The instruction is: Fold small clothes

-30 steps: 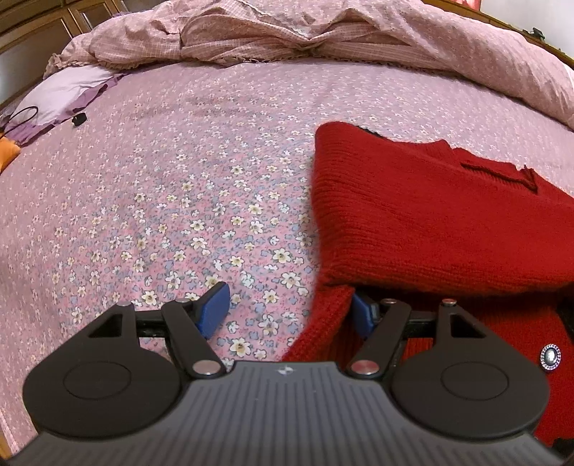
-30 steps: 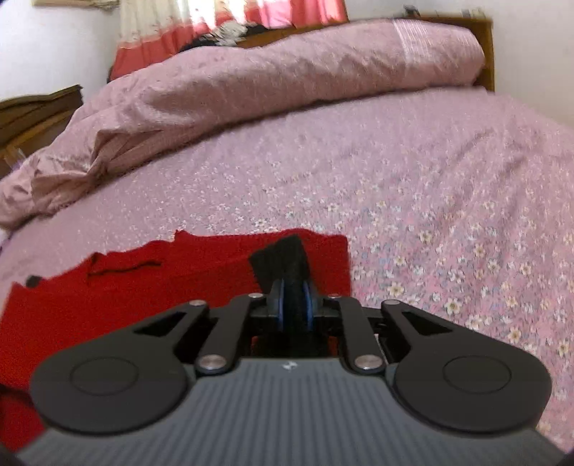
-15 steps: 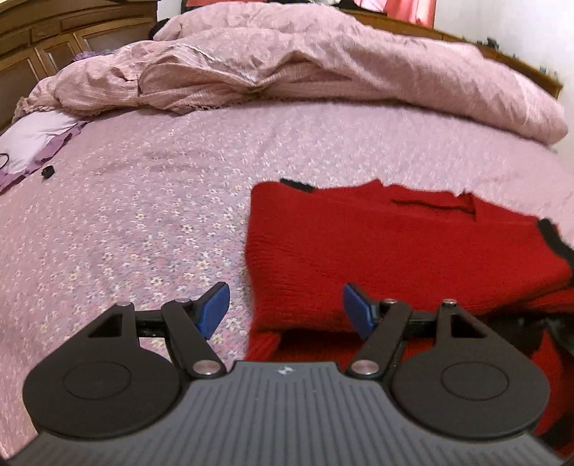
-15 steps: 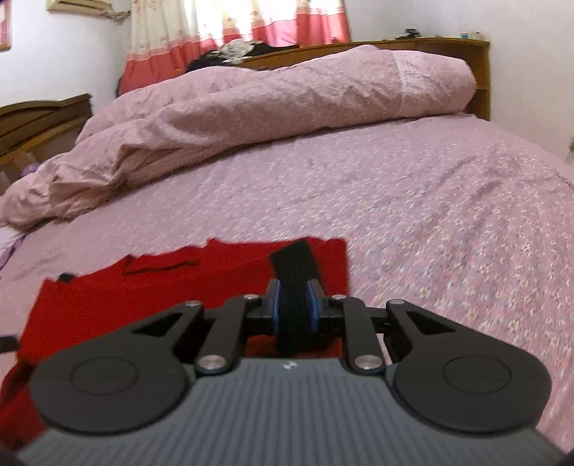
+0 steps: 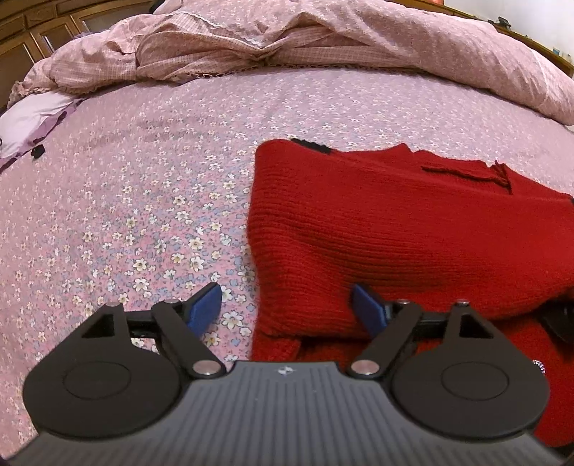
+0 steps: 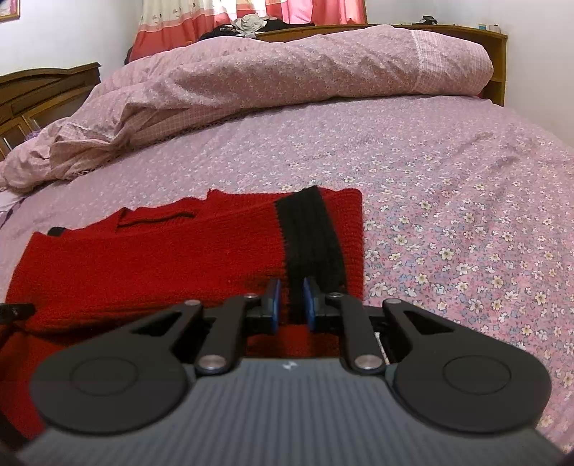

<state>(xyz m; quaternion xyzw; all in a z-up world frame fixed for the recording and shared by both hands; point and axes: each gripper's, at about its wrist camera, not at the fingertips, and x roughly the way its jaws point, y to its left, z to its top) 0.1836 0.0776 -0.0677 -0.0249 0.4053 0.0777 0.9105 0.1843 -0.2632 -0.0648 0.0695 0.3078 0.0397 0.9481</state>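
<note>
My left gripper is opening; its blue pads now stand wide over the folded edge of the red knitted sweater and no longer hold it. My right gripper is closing on the black cuff. The sweater lies on the floral bedsheet, away from the duvet. This fold seems finished on the left side.

A bed is covered by a pink floral sheet, and a rumpled pink quilt is heaped along its far side. A wooden headboard is seen behind it. Red-and-white curtains are hung against white walls. Wooden cabinets are set at left.
</note>
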